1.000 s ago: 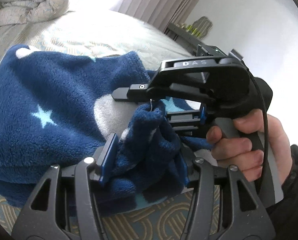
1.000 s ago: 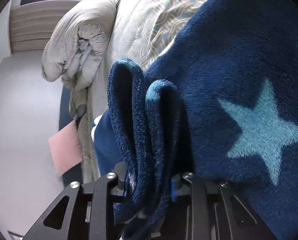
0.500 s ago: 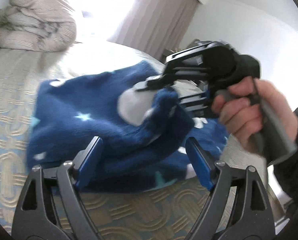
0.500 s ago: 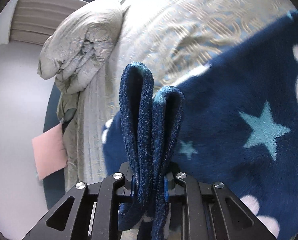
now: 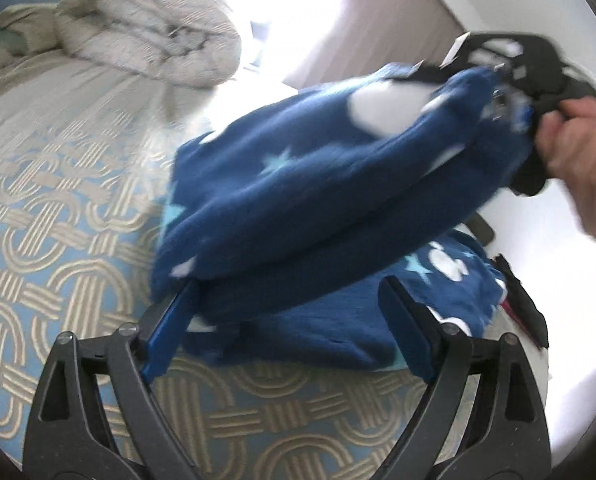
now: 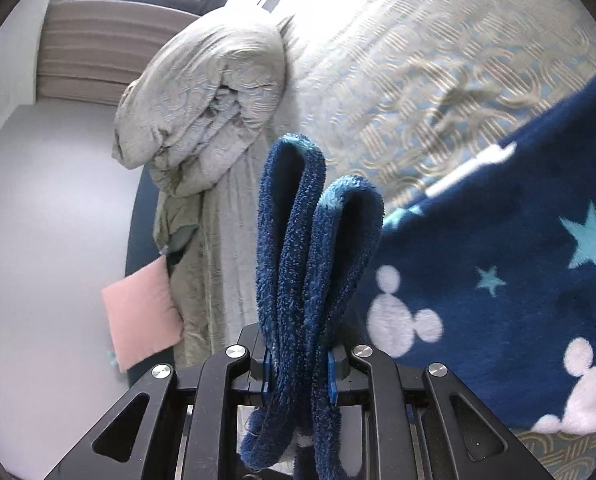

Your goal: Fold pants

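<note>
The pants [image 5: 298, 184] are dark blue fleece with light blue stars and white mouse-head shapes. They lie partly on the bed and are lifted at one end. My right gripper [image 6: 298, 360] is shut on a bunched fold of the pants [image 6: 313, 264]; it also shows in the left wrist view [image 5: 509, 108], held high at the upper right by a hand. My left gripper [image 5: 290, 320] is open, with its blue-padded fingers [image 5: 170, 332] apart and low in front of the pants, holding nothing.
The bedspread [image 5: 58, 208] has a beige interlaced pattern on light blue. A rolled duvet [image 5: 154, 32] lies at the head of the bed; it also shows in the right wrist view [image 6: 210, 92]. A pink cushion [image 6: 142, 312] sits beside the bed. Curtains and a bright window are behind.
My left gripper let go of the pants, opened and pulled back. My right gripper kept its hold and lifted the end of the pants up and away from the left.
</note>
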The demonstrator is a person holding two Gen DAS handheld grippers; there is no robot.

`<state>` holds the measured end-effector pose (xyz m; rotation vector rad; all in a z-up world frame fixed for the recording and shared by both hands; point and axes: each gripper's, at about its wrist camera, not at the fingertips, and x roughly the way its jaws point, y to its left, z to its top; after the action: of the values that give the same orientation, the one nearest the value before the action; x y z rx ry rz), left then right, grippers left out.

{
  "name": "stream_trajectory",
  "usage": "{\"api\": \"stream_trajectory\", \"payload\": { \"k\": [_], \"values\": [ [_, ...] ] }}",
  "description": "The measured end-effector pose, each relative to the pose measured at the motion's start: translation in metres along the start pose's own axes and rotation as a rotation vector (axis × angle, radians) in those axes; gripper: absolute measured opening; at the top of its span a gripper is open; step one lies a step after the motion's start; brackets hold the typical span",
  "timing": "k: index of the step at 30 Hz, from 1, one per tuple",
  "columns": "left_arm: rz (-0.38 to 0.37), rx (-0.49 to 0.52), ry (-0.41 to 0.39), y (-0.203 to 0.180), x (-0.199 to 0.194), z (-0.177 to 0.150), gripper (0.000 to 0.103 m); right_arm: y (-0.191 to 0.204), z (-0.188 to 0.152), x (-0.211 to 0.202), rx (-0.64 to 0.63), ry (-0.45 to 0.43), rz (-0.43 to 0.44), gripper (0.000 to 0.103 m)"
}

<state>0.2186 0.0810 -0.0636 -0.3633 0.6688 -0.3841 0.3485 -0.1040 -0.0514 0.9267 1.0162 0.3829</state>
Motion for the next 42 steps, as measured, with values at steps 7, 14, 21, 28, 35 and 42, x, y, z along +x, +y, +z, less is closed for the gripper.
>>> {"api": "stream_trajectory", "payload": {
  "k": [7,14,21,28,35,42],
  "values": [
    [0.056,-0.048,0.064,0.015,0.017,-0.003,0.091,0.030,-0.006,-0.004,-0.036,0.006,0.032,0.018],
    [0.034,-0.065,0.021,0.018,0.006,-0.002,0.091,0.040,-0.007,0.000,-0.065,-0.007,0.023,0.017],
    [-0.093,-0.132,-0.065,0.028,-0.014,0.004,0.091,0.042,-0.006,-0.019,-0.058,-0.040,0.041,0.016],
    [-0.098,-0.227,-0.016,0.050,-0.003,0.001,0.092,0.042,0.002,-0.029,-0.031,-0.068,0.068,0.016],
    [0.015,-0.137,0.084,0.037,0.025,-0.005,0.092,0.048,-0.003,-0.028,-0.041,-0.045,0.097,0.016],
    [0.118,-0.215,0.070,0.056,0.029,-0.006,0.092,0.054,-0.001,-0.041,-0.085,-0.050,0.094,0.016]
  ]
}}
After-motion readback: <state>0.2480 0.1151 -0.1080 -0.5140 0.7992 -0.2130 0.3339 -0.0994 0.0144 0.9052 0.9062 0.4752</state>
